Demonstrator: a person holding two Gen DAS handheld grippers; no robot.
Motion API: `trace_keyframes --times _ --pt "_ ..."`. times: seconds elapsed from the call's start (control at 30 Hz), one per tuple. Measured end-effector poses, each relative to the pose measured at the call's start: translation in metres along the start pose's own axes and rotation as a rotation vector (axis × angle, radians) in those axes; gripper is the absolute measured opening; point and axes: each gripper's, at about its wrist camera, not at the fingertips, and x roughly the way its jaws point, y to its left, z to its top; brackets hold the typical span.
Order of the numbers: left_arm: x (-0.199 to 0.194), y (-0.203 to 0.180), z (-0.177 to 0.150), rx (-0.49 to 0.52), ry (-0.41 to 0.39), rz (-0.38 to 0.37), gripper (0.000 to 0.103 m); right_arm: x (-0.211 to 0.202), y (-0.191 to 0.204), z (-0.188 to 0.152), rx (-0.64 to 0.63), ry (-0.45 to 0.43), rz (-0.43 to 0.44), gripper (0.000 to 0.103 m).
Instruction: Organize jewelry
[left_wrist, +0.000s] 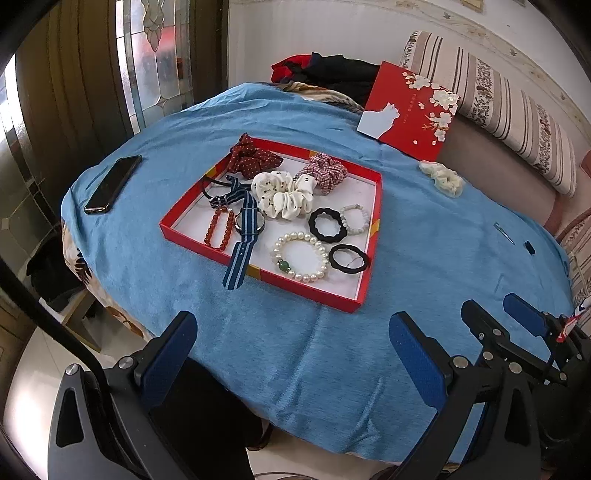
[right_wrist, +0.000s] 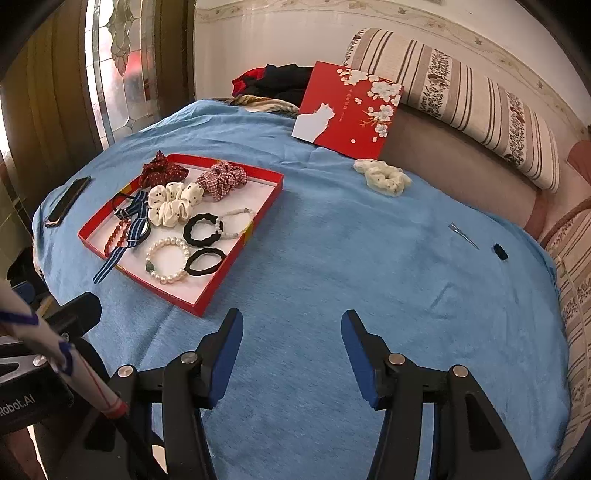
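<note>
You're over the blue cloth-covered table. The shallow red cardboard tray with a white floor sits left of centre and already holds most of the pieces: three fabric scrunchies along its far side, a striped navy watch hanging over the near rim, red bead bracelet at its left, pearl bracelet near, two black hair ties to the right.

Looks mostly done. Still loose on the cloth: the cream dotted fabric scrunchie far right of the tray, just beside the red floral box lid; a thin metal hair clip and a small black item at the right edge, too small to identify.

Left gripper: jaws wide apart, nothing between. Right gripper: jaws apart, empty, over bare cloth near you, well apart from the scrunchie.

Black phone far left, probably not part of the task.
</note>
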Motion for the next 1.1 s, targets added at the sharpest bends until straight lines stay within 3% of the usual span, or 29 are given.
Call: trace_keyframes --times 1.1 --pt "0.020 0.023 -0.003 -0.065 0.048 0.012 0.103 0.015 0.025 0.009 -0.051 0.029 -0.011 0.062"
